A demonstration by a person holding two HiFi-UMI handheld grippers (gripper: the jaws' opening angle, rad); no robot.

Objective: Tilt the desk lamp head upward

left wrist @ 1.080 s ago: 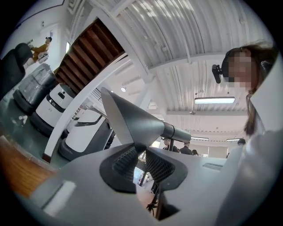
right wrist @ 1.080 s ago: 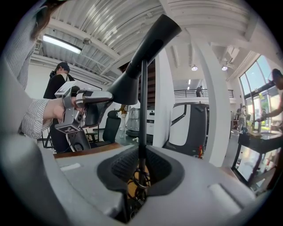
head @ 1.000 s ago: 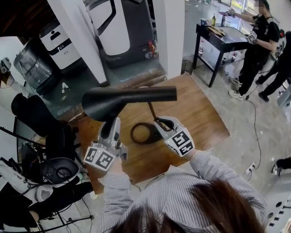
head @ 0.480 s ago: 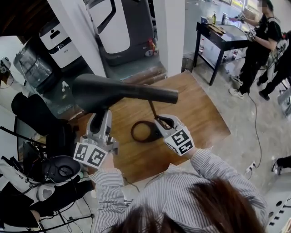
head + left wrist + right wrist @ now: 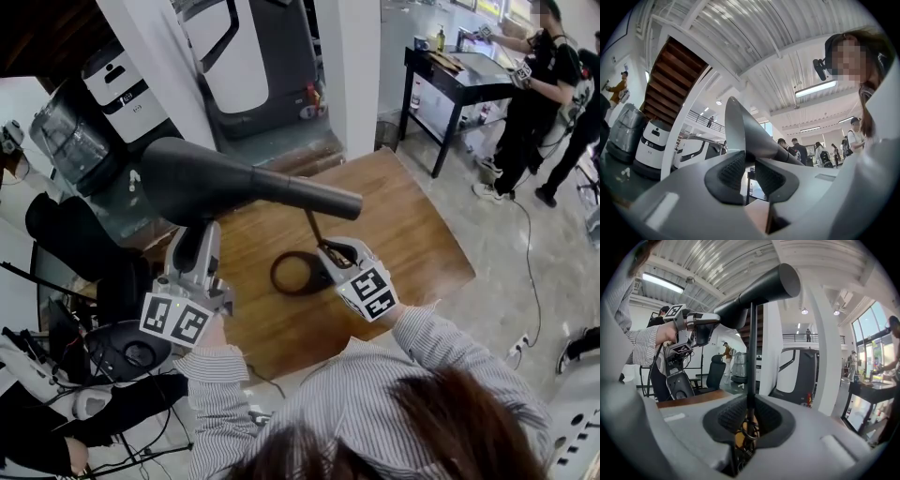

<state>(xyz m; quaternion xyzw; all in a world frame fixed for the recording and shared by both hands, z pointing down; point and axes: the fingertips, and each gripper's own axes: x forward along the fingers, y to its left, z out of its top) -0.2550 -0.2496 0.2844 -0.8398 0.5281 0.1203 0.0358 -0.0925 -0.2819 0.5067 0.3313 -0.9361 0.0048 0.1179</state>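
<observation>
A black desk lamp stands on the wooden table (image 5: 394, 225) with a ring base (image 5: 298, 273), a thin stem (image 5: 751, 352) and a long cone-shaped head (image 5: 216, 183). The head's wide end is at the left and raised, its narrow end (image 5: 349, 202) at the right. My left gripper (image 5: 192, 248) is shut on the rim of the head's wide end (image 5: 740, 136). My right gripper (image 5: 330, 255) is shut on the lamp's stem (image 5: 315, 230) low down, just above the base.
White robot units (image 5: 244, 56) and a white pillar (image 5: 352, 66) stand beyond the table. A black side table (image 5: 459, 80) with bottles is at the far right, with people (image 5: 539, 84) beside it. Black chairs and gear (image 5: 94, 309) crowd the floor at the left.
My left gripper has risen and rolled with the head's wide end, so the lamp head now slopes up to the left. The right gripper has stayed on the stem.
</observation>
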